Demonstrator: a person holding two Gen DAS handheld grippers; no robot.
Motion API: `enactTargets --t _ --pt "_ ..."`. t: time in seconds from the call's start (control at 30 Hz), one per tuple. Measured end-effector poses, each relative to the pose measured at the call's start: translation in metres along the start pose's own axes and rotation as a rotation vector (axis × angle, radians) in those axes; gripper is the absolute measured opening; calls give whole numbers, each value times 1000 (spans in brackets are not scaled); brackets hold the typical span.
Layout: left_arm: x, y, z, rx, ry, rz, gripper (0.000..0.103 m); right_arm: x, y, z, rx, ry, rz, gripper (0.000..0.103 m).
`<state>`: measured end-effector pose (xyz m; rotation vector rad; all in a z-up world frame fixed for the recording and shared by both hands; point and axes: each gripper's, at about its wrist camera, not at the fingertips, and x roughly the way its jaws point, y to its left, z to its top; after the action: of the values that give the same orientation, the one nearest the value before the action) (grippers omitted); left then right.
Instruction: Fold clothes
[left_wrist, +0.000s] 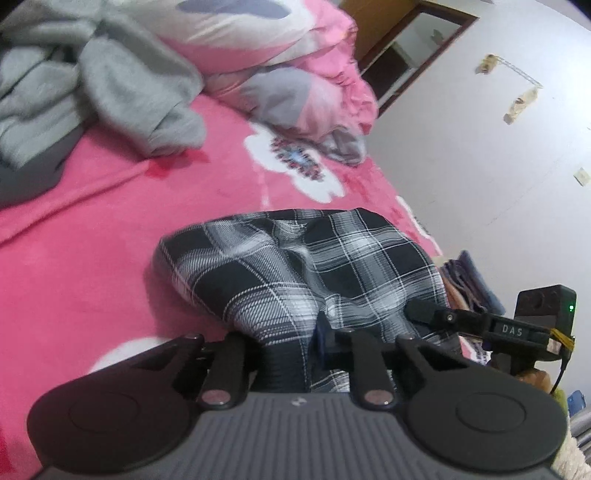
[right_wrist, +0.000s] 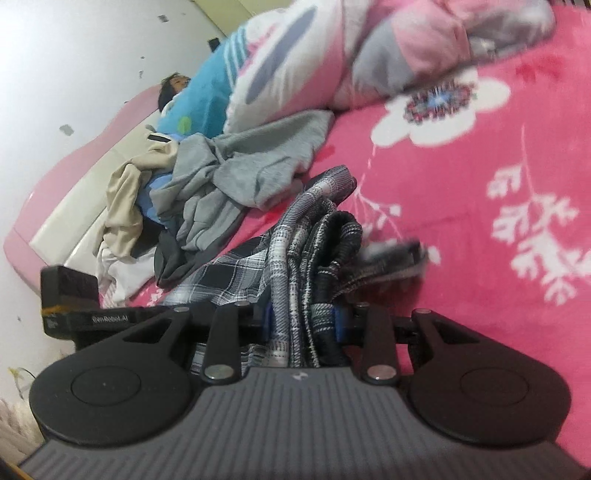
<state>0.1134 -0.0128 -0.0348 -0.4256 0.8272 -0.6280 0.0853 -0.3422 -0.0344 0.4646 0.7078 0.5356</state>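
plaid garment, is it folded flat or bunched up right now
Bunched up, not folded flat. The plaid garment humps off the pink blanket, and the right wrist view shows its layers gathered into thick ropey pleats.

Woven plaid cloth (left_wrist: 295, 273), fleecy pink blanket (left_wrist: 92, 236)

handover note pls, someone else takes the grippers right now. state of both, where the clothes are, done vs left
Left gripper: shut on the plaid garment, one pinched bunch.
Right gripper: shut on the same plaid garment, several gathered layers between its fingers.
The garment hangs bunched between the two grippers over the pink floral blanket, not laid flat.
Unfolded pile (grey sweatshirt, beige, blue and dark items) lies further back on the bed, beside the rolled duvet.
Done: garment picked up with both grippers.
Left: spread it out, fold it, then work through the pile. No folded stack is in view.
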Motion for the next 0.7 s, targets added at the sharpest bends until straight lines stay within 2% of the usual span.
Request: enactTargets --t 0.2,0.33,0.47,0.7 --pt "5 -53 11 70 -6 -68 17 -57 8 8 -60 -93 -57 27" --pt "25 -106 26 138 12 -130 17 -107 2 25 -96 -164 -126 27" --pt "59 -172 46 203 25 -209 17 -166 -11 52 -141 -234 -212 27" --pt "135 -288 76 275 48 -339 17 -270 -62 118 -162 -330 -372 27"
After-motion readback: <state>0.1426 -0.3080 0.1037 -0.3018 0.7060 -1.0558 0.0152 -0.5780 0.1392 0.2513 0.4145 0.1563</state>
